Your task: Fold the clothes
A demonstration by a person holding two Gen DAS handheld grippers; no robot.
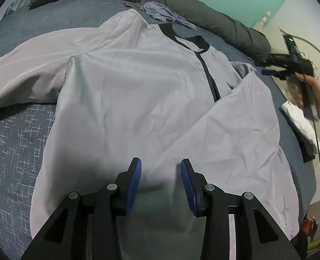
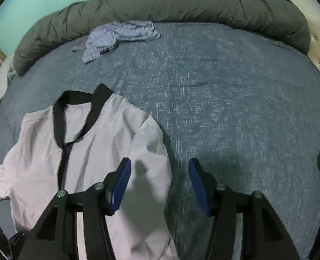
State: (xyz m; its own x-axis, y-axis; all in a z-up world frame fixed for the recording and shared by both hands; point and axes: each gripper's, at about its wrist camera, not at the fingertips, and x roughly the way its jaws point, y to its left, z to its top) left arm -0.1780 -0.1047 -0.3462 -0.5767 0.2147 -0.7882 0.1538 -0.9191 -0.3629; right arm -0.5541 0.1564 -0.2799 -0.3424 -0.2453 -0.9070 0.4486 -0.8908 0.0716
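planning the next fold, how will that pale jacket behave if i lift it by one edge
The pale jacket is probably floppy: it lies flat and creased on the bed. Its thin, faintly shiny cloth looks light and maybe slippery, so the folded-over sleeve may slide off.

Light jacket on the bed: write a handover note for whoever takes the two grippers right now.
Left gripper: open, empty, over the jacket's hem.
Right gripper: open, empty, above the jacket's edge and the bed.
Light jacket: face up, one sleeve folded across the front, the other spread out.
Blue striped garment: crumpled near the grey duvet.
Left: remaining sleeve, body folds, striped garment.
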